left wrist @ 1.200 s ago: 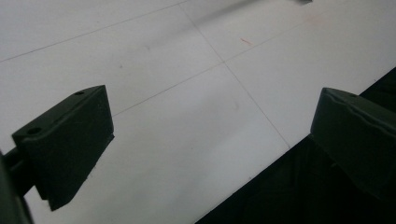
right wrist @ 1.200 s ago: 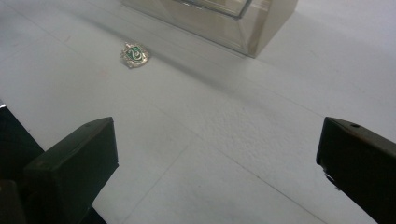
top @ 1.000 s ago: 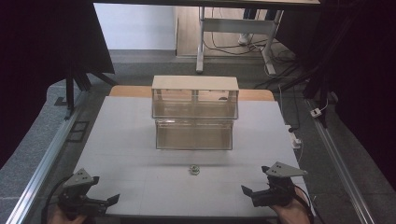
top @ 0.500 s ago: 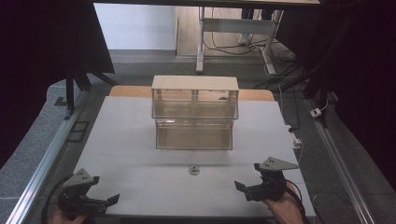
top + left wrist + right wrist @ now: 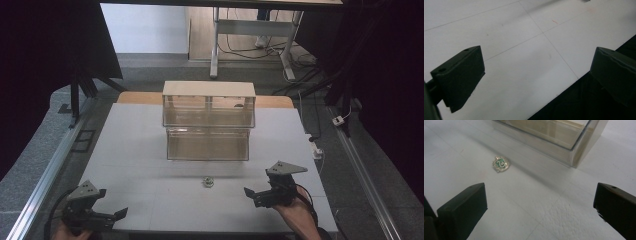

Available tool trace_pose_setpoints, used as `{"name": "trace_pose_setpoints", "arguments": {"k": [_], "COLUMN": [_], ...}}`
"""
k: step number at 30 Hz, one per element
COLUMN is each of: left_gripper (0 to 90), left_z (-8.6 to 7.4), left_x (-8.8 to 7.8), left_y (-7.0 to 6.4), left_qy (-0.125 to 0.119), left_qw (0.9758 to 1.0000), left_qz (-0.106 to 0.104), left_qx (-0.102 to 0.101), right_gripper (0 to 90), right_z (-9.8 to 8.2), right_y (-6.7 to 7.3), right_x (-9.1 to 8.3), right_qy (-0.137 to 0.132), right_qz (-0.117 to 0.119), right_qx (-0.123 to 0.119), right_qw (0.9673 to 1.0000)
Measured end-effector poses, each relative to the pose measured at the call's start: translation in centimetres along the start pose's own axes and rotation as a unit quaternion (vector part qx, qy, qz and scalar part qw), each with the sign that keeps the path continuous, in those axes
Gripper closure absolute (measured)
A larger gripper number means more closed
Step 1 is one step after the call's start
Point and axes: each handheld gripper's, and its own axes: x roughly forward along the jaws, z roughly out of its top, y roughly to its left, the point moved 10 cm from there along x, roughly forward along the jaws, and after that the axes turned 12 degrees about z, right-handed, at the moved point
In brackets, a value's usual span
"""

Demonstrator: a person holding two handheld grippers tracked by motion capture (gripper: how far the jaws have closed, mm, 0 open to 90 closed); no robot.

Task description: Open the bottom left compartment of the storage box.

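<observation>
- One small badge (image 5: 207, 182) lies flat on the white worktop (image 5: 150, 165), just in front of the clear box (image 5: 207, 127). It does not touch the box.
- In the right gripper view, the badge (image 5: 501, 163) looks silver, with a green middle and a curly white mark.
- The right gripper (image 5: 256, 195) is near the badge, off to its right side. Its jaws are wide apart and hold nothing.
- The left gripper (image 5: 117, 214) is well away from the badge, at the near edge of the worktop. Its jaws are wide apart too, and nothing is in them.
- I think the step now is to reach for the badge with the right gripper and pick it up.
- To do it well, bring the right gripper in low so one jaw is on each side of the badge.
- The badge is thin and flat, so the jaw tips should almost touch the worktop before they close.
- Close slowly on its edges. A fast pinch could flick it away or push it against the clear box.
- Lift it straight up, and keep the left gripper out of the way.
</observation>
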Motion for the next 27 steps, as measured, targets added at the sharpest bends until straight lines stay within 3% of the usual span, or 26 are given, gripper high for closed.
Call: {"name": "trace_pose_setpoints", "arguments": {"k": [11, 21, 24, 27], "left_gripper": [0.0, 0.0, 0.0, 0.0], "left_z": [0.0, 0.0, 0.0, 0.0], "left_x": [0.0, 0.0, 0.0, 0.0], "left_y": [0.0, 0.0, 0.0, 0.0], "left_qy": [0.002, 0.003, 0.003, 0.003], "left_qw": [1.0, 1.0, 1.0, 1.0], "left_qz": [-0.002, -0.006, -0.006, -0.007], "left_qx": [-0.002, -0.005, -0.005, -0.005], "right_gripper": [0.0, 0.4, 6.7, 20.6], "right_z": [0.9, 0.6, 0.2, -0.1], "right_y": [-0.5, -1.8, -2.5, -3.0], "right_x": [1.9, 3.3, 3.6, 3.7], "right_qy": [0.007, 0.028, 0.033, 0.037], "right_qz": [0.009, -0.016, -0.026, -0.025], "right_qx": [0.007, 0.007, 0.006, 0.015], "right_qw": [0.9999, 0.9995, 0.9991, 0.9989]}}
